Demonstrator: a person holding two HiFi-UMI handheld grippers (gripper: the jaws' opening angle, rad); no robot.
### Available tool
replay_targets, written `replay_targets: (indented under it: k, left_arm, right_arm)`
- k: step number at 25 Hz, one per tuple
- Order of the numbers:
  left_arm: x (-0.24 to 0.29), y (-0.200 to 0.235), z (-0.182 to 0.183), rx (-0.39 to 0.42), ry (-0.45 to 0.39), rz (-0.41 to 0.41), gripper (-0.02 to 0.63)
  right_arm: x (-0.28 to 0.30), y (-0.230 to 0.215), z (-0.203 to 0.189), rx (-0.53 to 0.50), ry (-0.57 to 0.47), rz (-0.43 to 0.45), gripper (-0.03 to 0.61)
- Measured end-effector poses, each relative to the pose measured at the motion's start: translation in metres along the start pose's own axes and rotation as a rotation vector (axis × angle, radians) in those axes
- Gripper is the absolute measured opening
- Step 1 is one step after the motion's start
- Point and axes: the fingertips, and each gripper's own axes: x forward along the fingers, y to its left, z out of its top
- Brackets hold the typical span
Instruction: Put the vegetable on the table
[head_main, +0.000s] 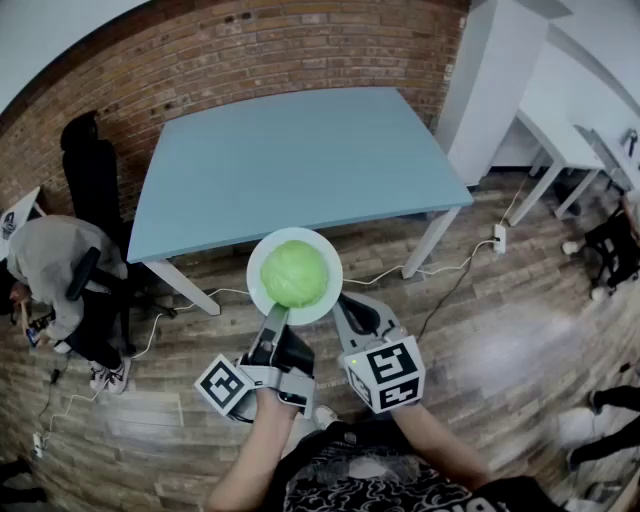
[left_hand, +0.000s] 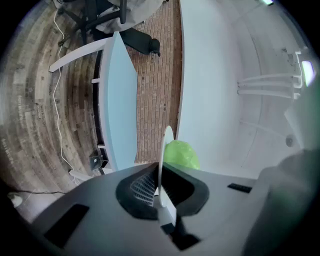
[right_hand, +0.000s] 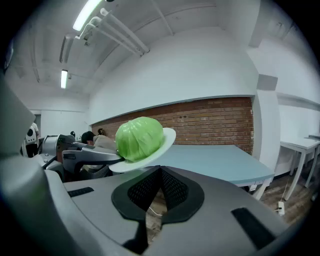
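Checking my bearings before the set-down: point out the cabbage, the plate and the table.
cabbage (head_main: 295, 273), head view, top of the green head.
plate (head_main: 254, 280), head view, bare white rim left of the cabbage.
table (head_main: 300, 160), head view, middle of the blue top.

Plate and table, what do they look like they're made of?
Plate: white, thin-rimmed, smooth with a dull sheen; plastic or glazed ceramic, hard to tell. Table: pale blue top, flat and matte, probably laminate or painted board; white legs, possibly painted metal.

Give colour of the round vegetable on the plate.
Light green. The round cabbage shows best in the head view.
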Motion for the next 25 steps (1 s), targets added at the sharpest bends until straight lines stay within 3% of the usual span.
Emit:
replay_targets:
  k: [8, 25]
  left_arm:
    - [-0.003, 0.004, 0.003, -0.018, -0.006, 0.007, 0.011]
    - [0.005, 0.021, 0.021, -0.007, -0.057, 0.017, 0.009]
  right_arm:
    - [-0.002, 0.002, -0.005, 0.013, 0.002, -0.020, 0.009]
    - [0.027, -0.002, -0.016, 0.040, 0.003, 0.038, 0.009]
